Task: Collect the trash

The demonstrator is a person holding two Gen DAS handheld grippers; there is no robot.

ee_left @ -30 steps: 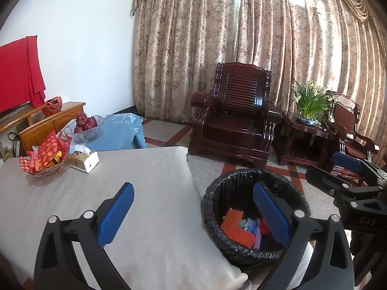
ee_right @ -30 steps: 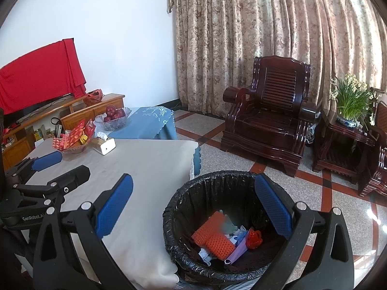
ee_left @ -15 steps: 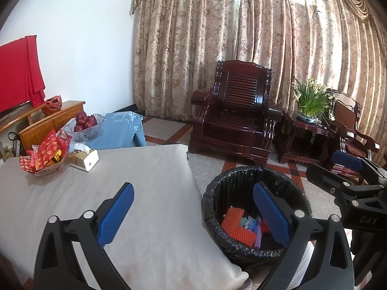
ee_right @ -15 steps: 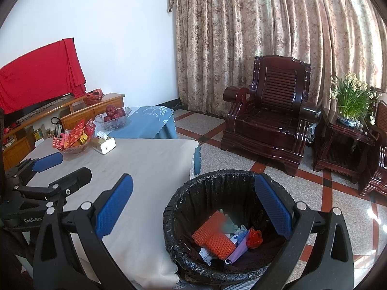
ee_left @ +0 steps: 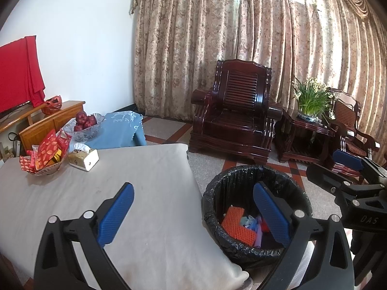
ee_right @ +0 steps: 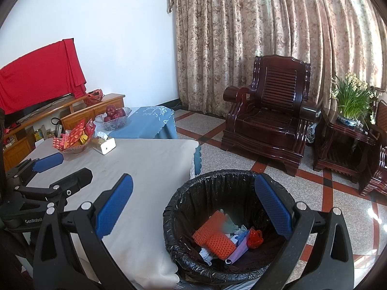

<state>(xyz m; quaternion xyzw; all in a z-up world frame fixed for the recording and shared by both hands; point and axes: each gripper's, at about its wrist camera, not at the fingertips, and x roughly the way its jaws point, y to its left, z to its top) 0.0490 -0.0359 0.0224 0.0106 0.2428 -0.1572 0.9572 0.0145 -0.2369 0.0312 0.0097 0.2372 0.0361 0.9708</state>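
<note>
A black-bagged trash bin [ee_left: 241, 169] stands on the floor by the table's right edge. It holds an orange mesh piece [ee_right: 214, 235], a red wrapper [ee_right: 256, 235], a purple strip [ee_right: 238, 250] and some pale scraps. My left gripper [ee_left: 193, 215] is open and empty, spanning the table edge and the bin. My right gripper [ee_right: 193, 207] is also open and empty, above the bin [ee_right: 217, 176] and its near rim. Each gripper shows in the other's view: the right gripper [ee_left: 338, 169] at the right, the left gripper [ee_right: 60, 170] over the table.
The beige-clothed table [ee_left: 145, 181] carries a bowl of red snack packets [ee_left: 46, 154] and a tissue box [ee_left: 83, 158] at its far left. Behind are a fruit bowl [ee_left: 84, 123] on a blue-covered stand, a dark wooden armchair [ee_left: 237, 120] and a plant on a side table [ee_left: 312, 104].
Both views have drifted only slightly. The grippers stay open and the trash in the bin lies as before.
</note>
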